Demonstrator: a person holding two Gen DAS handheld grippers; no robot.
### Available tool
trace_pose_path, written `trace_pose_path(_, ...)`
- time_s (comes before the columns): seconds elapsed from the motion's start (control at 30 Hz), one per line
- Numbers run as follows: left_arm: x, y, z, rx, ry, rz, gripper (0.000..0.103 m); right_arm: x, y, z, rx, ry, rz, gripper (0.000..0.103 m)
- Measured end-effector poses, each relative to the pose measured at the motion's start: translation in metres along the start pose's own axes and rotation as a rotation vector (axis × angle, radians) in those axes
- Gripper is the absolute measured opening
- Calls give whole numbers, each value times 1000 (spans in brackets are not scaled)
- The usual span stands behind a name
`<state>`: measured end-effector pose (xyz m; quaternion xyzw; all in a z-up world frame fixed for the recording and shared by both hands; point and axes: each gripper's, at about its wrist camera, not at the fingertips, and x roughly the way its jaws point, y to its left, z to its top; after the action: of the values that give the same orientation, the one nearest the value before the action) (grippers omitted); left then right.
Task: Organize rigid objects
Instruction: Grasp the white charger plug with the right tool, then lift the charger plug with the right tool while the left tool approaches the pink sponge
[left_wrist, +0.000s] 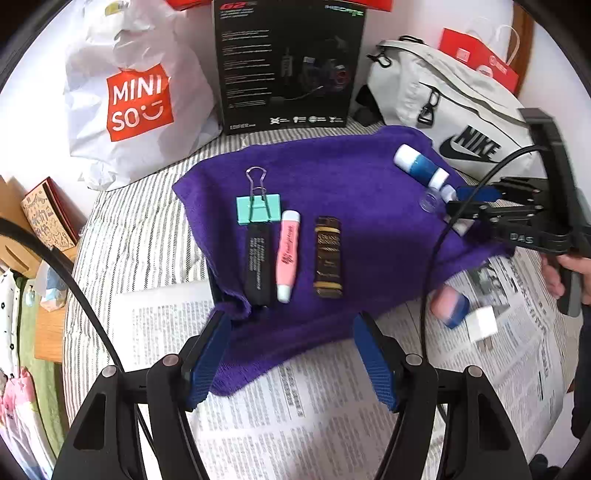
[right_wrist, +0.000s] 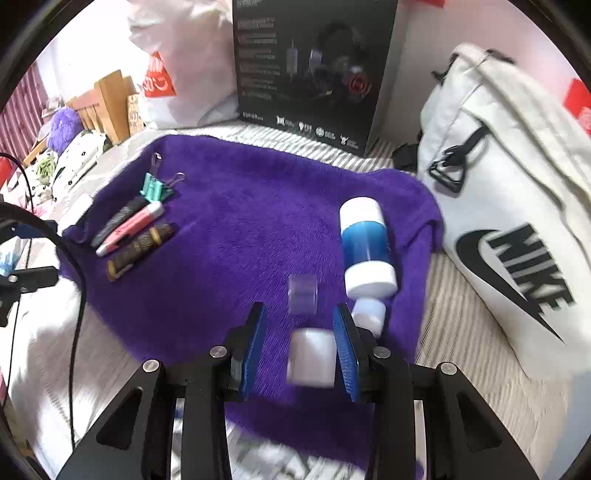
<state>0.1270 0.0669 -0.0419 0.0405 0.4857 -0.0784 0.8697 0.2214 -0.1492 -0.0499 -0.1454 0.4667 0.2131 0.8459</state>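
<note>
Right tongs gape around a blurred white cylinder.

Binder clip, pink eraser, possibly blurred, on purple towel

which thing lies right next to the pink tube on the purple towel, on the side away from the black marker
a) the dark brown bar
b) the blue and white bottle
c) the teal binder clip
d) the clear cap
a: the dark brown bar lies parallel beside the pink tube, opposite the black marker on the purple towel.

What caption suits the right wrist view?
Open right gripper over a purple towel, a blurred white object between its jaws beside a blue-and-white bottle.
</note>
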Motion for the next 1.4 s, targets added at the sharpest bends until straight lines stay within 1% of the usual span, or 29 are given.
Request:
trace_pose_path(0.1, -4, -4, -6, -5, -4, -4, 67, -30, 5, -17, 25, -49, 2, 41)
trace_pose_path(0.17, -6, -6, -11, -16, -8, -14, 67, -52, 11, -34, 39, -84, 31, 49)
trace_pose_path(0.23, -6, -7, -13, -42, -13, -22, 67, -69, 21, -52, 52, -106, 49, 49)
trace_pose_path(0.3, -7, -9, -16, -58, -17, -32, 67, -76, 30, -67, 81, -101, 60, 49)
trace_pose_path(0.43, -9, -17, -25, -58, -15, -31, 67, -70, 47, -87, 119, -79, 90, 49)
trace_pose_path(0.57, -13, -16, -42, -86, -13, -41, 67, -59, 54, -95, 179, -74, 76, 49)
trace_pose_path(0.67, -13, -13, -54, -116, -12, -49, 67, -54, 57, -95, 221, -79, 85, 49)
trace_pose_path(0.8, -10, -11, -63, -138, -9, -59, 67, -44, 64, -94, 219, -69, 68, 49)
trace_pose_path(1.03, -3, -14, -73, -131, -7, -34, 67, -22, 72, -102, 189, -31, 3, 48)
trace_pose_path(1.1, -2, -14, -76, -123, -6, -17, 67, -25, 73, -107, 188, -68, -4, 48)
trace_pose_path(1.2, 1, -11, -81, -131, -1, -12, 67, -25, 74, -113, 172, -104, -9, 48)
trace_pose_path(1.23, 2, -10, -82, -132, 2, -12, 67, -26, 73, -114, 173, -107, -9, 45)
trace_pose_path(1.27, 4, -9, -84, -132, 6, -10, 67, -26, 72, -114, 176, -107, -11, 38)
trace_pose_path(1.4, 6, -8, -87, -137, 7, -6, 68, -31, 59, -119, 191, -90, -15, 37)
